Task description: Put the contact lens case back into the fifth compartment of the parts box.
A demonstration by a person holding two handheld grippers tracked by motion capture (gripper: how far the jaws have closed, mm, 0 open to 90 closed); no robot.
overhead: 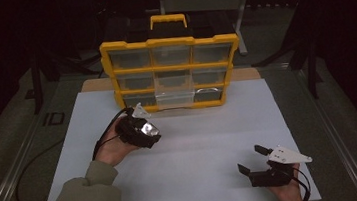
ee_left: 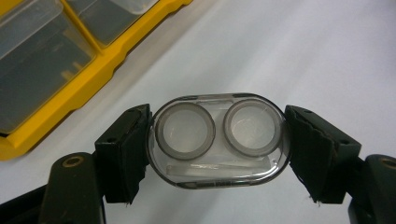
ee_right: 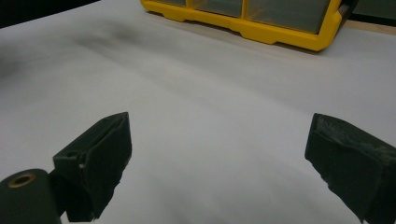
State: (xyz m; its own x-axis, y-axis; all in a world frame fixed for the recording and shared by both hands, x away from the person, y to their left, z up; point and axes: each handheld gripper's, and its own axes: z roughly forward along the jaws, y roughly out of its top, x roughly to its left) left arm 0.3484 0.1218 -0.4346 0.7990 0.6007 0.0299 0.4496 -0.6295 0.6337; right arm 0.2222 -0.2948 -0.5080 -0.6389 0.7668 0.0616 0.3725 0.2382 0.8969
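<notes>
A clear oval plastic case (ee_left: 217, 140) with two round wells sits clamped between the black jaws of my left gripper (ee_left: 217, 149), which is shut on it. From above, that left gripper (overhead: 148, 133) hovers over the white sheet just in front of the yellow organiser (overhead: 171, 73), with the clear case (overhead: 148, 129) glinting at its tip. The organiser's bottom-middle clear drawer (overhead: 175, 99) stands pulled out. My right gripper (overhead: 253, 159) rests low at the front right, jaws wide apart and empty; in its own view the right gripper (ee_right: 219, 163) frames bare white sheet.
The yellow organiser (ee_right: 261, 21) with several clear drawers stands upright at the back of the white sheet (overhead: 196, 149). A black cable (overhead: 28, 171) trails off the left side. Dark metal frame legs (overhead: 242, 8) stand behind the table.
</notes>
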